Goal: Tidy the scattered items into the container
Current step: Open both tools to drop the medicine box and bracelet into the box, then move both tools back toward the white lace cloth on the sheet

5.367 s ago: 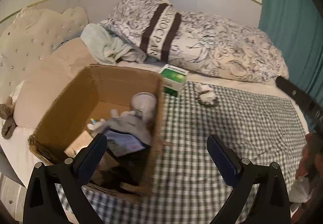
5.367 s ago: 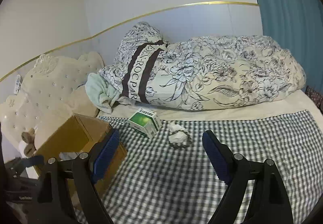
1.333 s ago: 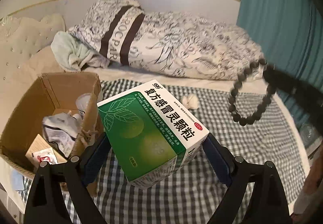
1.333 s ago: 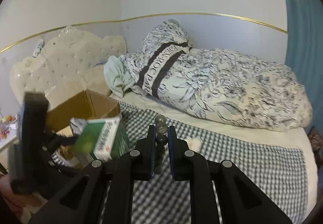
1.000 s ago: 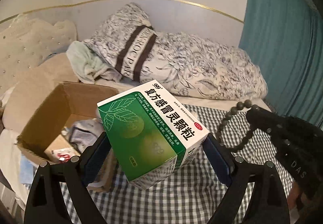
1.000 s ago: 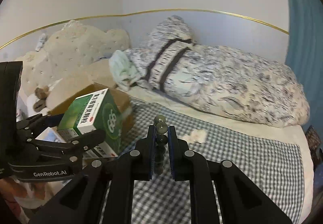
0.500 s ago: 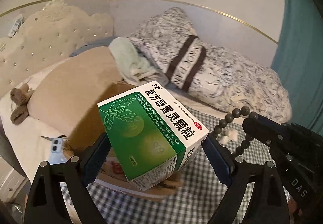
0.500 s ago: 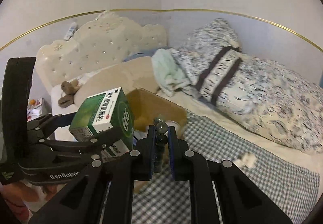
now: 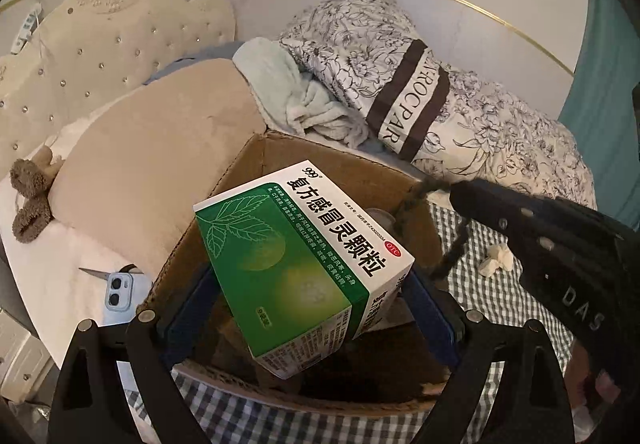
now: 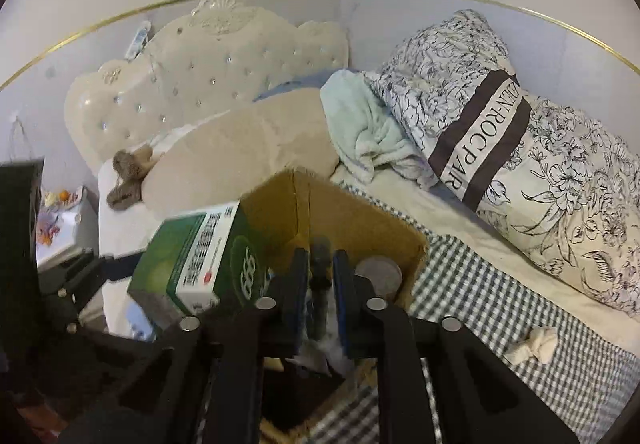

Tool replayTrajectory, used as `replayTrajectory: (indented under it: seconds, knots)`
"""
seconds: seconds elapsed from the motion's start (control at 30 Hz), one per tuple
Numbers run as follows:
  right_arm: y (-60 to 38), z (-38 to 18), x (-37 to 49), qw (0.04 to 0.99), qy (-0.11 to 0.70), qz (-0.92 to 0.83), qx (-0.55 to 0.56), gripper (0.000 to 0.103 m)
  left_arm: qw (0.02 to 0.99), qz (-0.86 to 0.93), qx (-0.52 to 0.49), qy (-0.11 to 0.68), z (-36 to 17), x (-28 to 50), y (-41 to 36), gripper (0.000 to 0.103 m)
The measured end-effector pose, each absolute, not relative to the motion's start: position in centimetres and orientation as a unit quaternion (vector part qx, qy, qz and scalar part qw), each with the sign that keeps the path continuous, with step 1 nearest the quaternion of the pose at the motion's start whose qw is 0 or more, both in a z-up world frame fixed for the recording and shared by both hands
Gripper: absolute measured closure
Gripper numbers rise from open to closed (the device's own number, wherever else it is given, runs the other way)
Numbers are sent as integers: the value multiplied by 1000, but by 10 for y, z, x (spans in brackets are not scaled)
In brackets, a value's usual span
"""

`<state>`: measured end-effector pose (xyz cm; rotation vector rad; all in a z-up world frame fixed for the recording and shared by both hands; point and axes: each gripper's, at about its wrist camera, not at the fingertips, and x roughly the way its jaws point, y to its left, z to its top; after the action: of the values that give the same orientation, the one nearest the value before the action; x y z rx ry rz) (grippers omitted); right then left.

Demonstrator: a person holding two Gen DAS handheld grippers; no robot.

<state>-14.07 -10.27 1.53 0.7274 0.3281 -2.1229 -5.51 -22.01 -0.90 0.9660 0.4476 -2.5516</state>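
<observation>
My left gripper (image 9: 306,276) holds a green and white medicine box (image 9: 304,264) over the open cardboard box (image 9: 248,159). Its jaws are beginning to open, with the pads still against the medicine box. From the right wrist view the same medicine box (image 10: 192,264) hangs at the cardboard box's (image 10: 360,219) left rim. My right gripper (image 10: 320,256) is over the cardboard box interior and its jaws are opening. A dark bead bracelet (image 10: 320,276) sits blurred between them with slim gaps either side. That bracelet (image 9: 452,256) dangles from the right gripper (image 9: 472,195). A crumpled tissue (image 10: 532,344) lies on the checked cloth.
The cardboard box holds a round tin (image 10: 378,276) and other items. A beige pillow (image 9: 160,171) presses against its left side. A phone (image 9: 116,292) and scissors lie on the white sheet beside it. Behind are a mint towel (image 9: 288,91) and a floral duvet (image 9: 480,115).
Both grippers have swung left from above the checked cloth to above the cardboard box. The right jaws have parted around the bracelet, which now looks blurred.
</observation>
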Motion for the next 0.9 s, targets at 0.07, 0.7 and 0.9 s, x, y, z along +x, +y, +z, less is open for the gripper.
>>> replayTrajectory:
  seconds: [0.07, 0.7, 0.9]
  knots:
    - [-101, 17, -145, 413, 111, -858, 285, 25, 212, -898, 353, 153, -16, -59, -224, 0]
    - [11, 12, -154, 312, 36, -908, 277, 21, 171, -908, 365, 114, -3, -60, -155, 0]
    - [49, 23, -129, 295, 43, -918, 263, 21, 160, -917, 351, 105, 15, -50, -121, 0]
